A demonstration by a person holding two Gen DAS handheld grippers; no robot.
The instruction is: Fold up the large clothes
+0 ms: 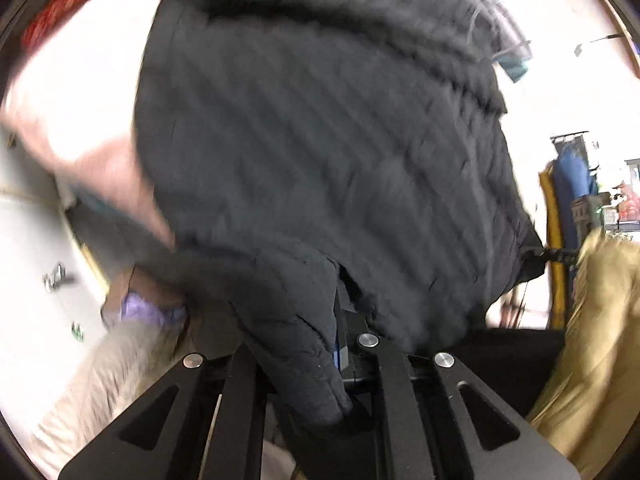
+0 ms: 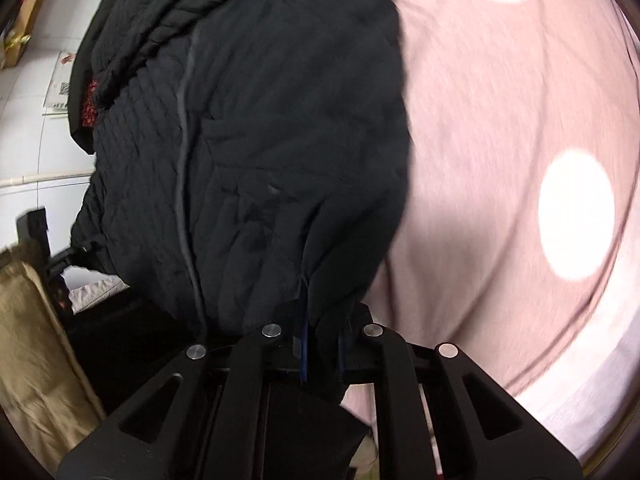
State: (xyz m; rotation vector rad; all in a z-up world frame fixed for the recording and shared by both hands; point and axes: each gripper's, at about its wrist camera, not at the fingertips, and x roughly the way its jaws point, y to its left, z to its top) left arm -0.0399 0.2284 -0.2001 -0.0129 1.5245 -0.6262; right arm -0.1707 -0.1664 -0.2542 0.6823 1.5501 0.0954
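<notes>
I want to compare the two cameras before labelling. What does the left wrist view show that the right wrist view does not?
Only the left wrist view shows a purple cloth, blue garments hanging at the far right and a red patterned fabric.

Only the right wrist view shows the pink sheet with large white dots spread wide, and a printed paper.

Both show the black quilted jacket lifted, each tool, left and right, shut on its edge, and a tan fabric.

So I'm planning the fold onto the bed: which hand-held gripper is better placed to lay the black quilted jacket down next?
Probably the right hand-held gripper: shut on the black quilted jacket, with open pink bedsheet beside it. The left hand-held gripper grips too, but the jacket fills its view.
</notes>
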